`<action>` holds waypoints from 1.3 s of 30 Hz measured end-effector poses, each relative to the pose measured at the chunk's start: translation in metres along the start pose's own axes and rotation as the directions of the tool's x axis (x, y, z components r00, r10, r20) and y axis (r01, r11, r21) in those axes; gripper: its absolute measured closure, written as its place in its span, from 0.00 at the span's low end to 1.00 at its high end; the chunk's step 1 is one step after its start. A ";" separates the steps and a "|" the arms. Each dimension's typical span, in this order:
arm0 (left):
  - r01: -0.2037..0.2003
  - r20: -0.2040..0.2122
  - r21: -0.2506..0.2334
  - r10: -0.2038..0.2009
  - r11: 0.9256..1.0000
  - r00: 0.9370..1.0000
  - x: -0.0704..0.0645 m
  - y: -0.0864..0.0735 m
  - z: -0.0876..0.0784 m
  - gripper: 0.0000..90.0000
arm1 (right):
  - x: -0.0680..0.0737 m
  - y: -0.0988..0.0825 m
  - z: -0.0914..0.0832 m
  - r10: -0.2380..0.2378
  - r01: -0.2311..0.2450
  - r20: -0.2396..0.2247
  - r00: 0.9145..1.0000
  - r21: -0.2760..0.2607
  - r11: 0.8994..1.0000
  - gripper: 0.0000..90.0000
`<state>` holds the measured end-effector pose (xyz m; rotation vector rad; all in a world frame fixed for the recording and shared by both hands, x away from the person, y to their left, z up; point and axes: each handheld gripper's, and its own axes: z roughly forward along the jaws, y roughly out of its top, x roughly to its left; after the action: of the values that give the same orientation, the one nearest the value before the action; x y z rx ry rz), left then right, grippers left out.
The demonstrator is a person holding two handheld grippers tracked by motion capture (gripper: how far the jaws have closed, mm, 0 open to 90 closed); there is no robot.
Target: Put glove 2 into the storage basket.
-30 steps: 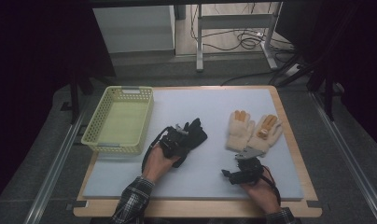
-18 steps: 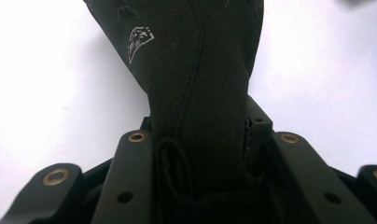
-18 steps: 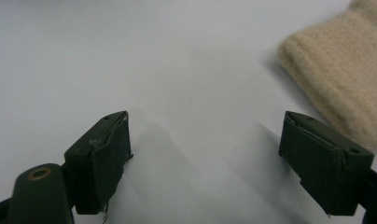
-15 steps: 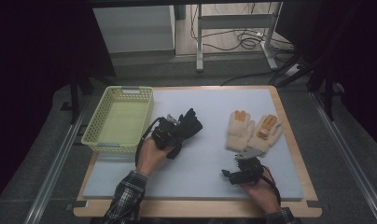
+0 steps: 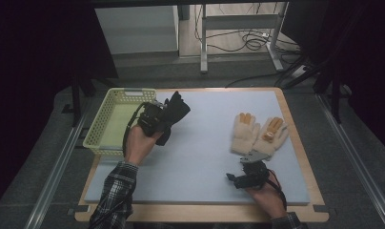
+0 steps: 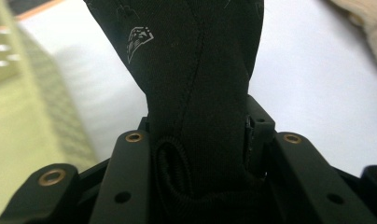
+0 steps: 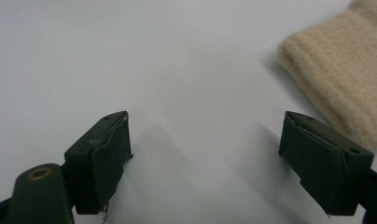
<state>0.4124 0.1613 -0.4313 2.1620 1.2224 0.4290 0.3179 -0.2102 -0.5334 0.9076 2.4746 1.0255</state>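
Table: pale blue mat (image 5: 200,157) on a wooden board, dark room around it.
Left gripper (image 5: 155,119): jaws clamped on a black glove (image 5: 174,113), just closed tighter on it; glove held off the mat, just beside the basket.
Basket: yellow-green basket (image 5: 102,136) at the mat's left edge.
Right gripper (image 5: 245,177): jaws wide apart, nothing between them, low over the mat.
Cream gloves (image 5: 257,133): flat on the mat, near the right gripper.

Room is dark round the edges; light from above falls on the pale table (image 5: 205,157); soft shadows; close pics are blurry at the sides, esp. the basket (image 6: 9,70).
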 end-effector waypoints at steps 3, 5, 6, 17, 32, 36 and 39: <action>0.027 -0.029 -0.011 -0.027 1.000 0.999 0.013 -0.001 -0.007 0.70 | 0.000 0.000 0.000 0.000 0.000 0.000 1.000 0.000 1.000 0.18; 0.045 -0.044 -0.020 -0.046 0.999 0.998 0.023 -0.002 -0.012 0.70 | 0.000 0.000 0.000 -0.001 0.001 0.000 1.000 -0.001 1.000 0.18; 0.055 -0.052 -0.026 -0.056 0.998 0.997 0.028 -0.003 -0.015 0.70 | 0.000 0.000 0.000 0.000 0.000 0.000 1.000 -0.001 1.000 0.18; 0.162 -0.146 -0.049 -0.167 0.986 0.975 0.089 -0.028 -0.036 0.69 | 0.000 0.000 0.000 0.000 0.000 0.000 1.000 -0.003 1.000 0.18; 0.271 -0.225 0.035 -0.256 0.962 0.940 0.150 -0.067 -0.022 0.67 | 0.000 0.000 0.000 0.002 -0.002 -0.001 1.000 -0.003 1.000 0.18; 0.269 -0.222 0.065 -0.249 0.961 0.943 0.154 -0.068 -0.013 0.66 | 0.000 0.000 0.000 0.002 -0.002 -0.001 1.000 -0.004 1.000 0.18; 0.273 -0.234 0.099 -0.244 0.957 0.941 0.157 -0.070 -0.004 0.66 | 0.000 0.000 0.000 0.003 -0.003 -0.001 1.000 -0.004 1.000 0.18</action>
<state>0.4466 0.3239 -0.4766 2.0609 1.6772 0.4957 0.3179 -0.2100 -0.5337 0.9096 2.4720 1.0316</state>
